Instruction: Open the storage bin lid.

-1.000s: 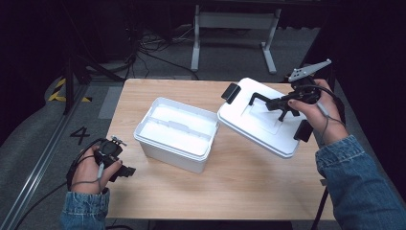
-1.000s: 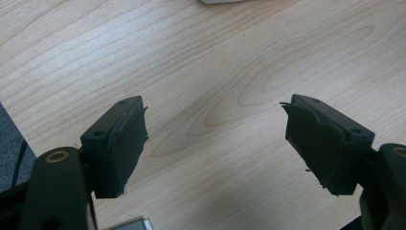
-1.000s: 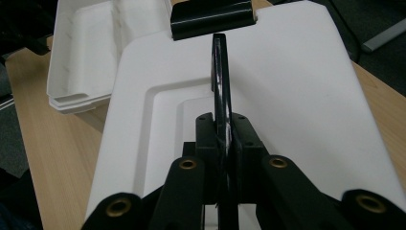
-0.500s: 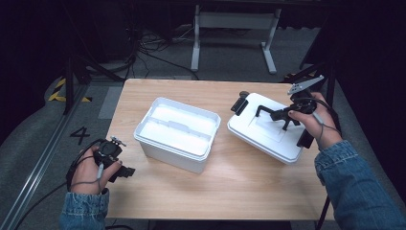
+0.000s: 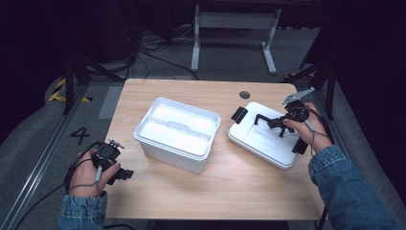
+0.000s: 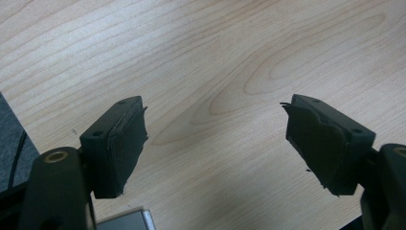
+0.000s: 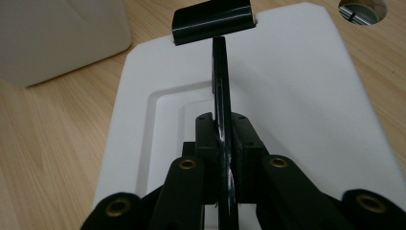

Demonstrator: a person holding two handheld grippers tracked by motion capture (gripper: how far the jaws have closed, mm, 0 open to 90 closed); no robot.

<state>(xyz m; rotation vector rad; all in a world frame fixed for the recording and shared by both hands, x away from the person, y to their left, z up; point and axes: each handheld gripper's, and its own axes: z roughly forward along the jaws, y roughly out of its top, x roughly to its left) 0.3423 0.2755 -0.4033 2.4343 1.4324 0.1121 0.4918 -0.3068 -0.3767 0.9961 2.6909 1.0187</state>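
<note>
The white lid is laid near the table's right edge, off the open box. Its black handle is clamped by the right gripper; release is left. The left gripper is held wide apart, empty.

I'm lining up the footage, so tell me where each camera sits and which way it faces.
High view: above the table, facing forward and down; both forearms enter.
Left gripper view: rides the left tool, facing bare tabletop between open jaws.
Right gripper view: rides the right tool, facing along the lid, jaws shut on its black handle.
Shared: high and right views show lid and box.
</note>
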